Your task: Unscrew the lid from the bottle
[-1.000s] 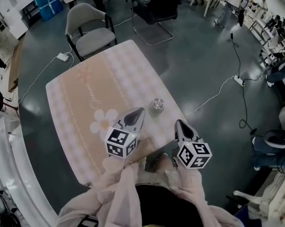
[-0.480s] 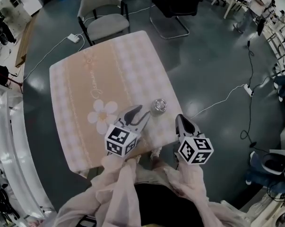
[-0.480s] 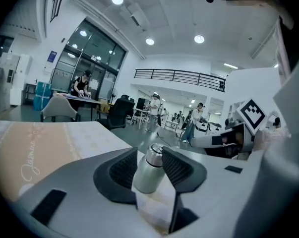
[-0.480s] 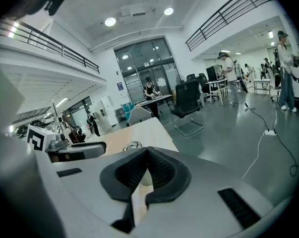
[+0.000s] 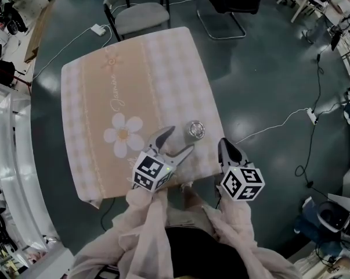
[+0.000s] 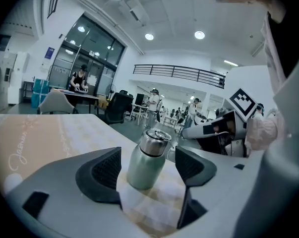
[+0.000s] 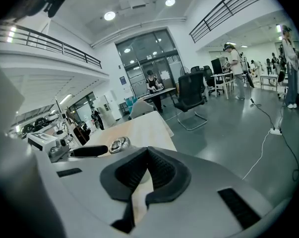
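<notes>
bottle (image 5: pixel 194 130) @ table (image 5: pixel 105 92) 5 o'clock corner | L gripper (image 5: pixel 177 140) jaws just opening, wide, bottle btwn, untouched | R gripper (image 5: pixel 224 146) closed, empty | prob steel: stiff, slick → L on body, R on lid (image 6: pixel 155 135)

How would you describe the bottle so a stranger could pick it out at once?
Find the table with the peach cloth and white flower print. Right of the flower, near the nearest edge, stands a small metal bottle with a shiny lid. Nothing else stands on the cloth.
</notes>
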The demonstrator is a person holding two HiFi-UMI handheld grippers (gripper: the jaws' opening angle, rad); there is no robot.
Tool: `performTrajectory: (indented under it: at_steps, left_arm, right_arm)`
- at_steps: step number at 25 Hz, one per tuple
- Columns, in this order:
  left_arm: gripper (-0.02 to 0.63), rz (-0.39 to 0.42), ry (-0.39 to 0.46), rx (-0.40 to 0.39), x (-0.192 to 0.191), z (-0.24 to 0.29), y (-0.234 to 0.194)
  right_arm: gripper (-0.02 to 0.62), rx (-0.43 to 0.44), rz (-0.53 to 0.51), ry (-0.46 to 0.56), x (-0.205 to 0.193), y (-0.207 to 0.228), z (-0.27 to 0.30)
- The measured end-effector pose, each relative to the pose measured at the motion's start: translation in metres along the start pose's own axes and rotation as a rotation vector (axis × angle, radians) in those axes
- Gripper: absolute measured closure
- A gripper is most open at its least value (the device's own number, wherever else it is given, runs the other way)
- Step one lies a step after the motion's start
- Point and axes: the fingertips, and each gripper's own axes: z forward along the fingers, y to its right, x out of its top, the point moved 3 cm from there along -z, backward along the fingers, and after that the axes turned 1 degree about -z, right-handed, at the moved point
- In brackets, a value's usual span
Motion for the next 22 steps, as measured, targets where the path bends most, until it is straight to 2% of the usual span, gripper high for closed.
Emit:
performTrajectory:
  at_steps: [8,15,19,22]
  left_arm:
    - [0.233,0.088,-0.041,0.031,-0.023,0.038,-0.002]
    - [0.224,0.175,-0.029,0.080,-0.034,0.065,-0.005]
    - [0.224,0.180,-0.021,0.074,-0.036,0.081,-0.004]
    - [0.224,0.195,-0.047,0.081,-0.039,0.092,-0.004]
  right_arm:
    - [0.584,0.003,-0.010,-0.058,-0.004,0.024,0.009]
    - [0.584,0.012,-0.017,-0.099,-0.012,0.046,0.018]
    - [0.584,0.022,-0.018,-0.121,-0.013,0.059,0.025]
    - [0.584,0.035,-0.019,-0.135,-0.012,0.068,0.031]
